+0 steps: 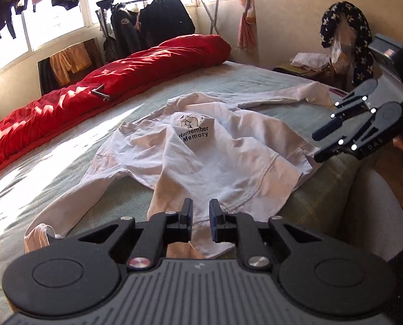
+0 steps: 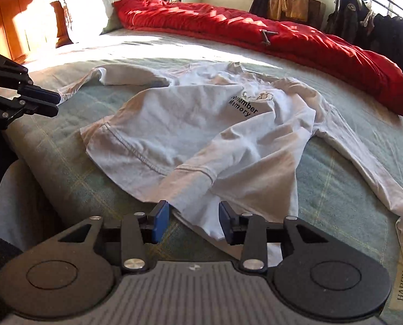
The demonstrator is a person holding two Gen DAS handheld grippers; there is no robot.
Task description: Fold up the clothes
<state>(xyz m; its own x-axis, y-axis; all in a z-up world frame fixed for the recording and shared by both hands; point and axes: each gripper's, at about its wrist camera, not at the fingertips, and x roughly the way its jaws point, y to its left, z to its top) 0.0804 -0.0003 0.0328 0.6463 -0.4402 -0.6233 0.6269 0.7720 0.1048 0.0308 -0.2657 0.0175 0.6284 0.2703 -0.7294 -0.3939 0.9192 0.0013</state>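
The bed (image 2: 66, 168) has a green cover, and a long red blanket (image 2: 296, 43) lies along its far side. A white shirt (image 2: 190, 135) with black words lies spread out in the middle of the bed, its 2 sleeves out to the sides. The left tongs (image 1: 201, 212) are open just a little and the right tongs (image 2: 192, 216) are open wider, both at the shirt's near edge and holding nothing.

white shirt (image 1: 201, 157), red duvet (image 1: 106, 86), pale green bedspread (image 1: 255, 81).

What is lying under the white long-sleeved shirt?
The white long-sleeved shirt lies crumpled on a pale green checked bedspread. Whatever sits beneath its bunched middle is covered.
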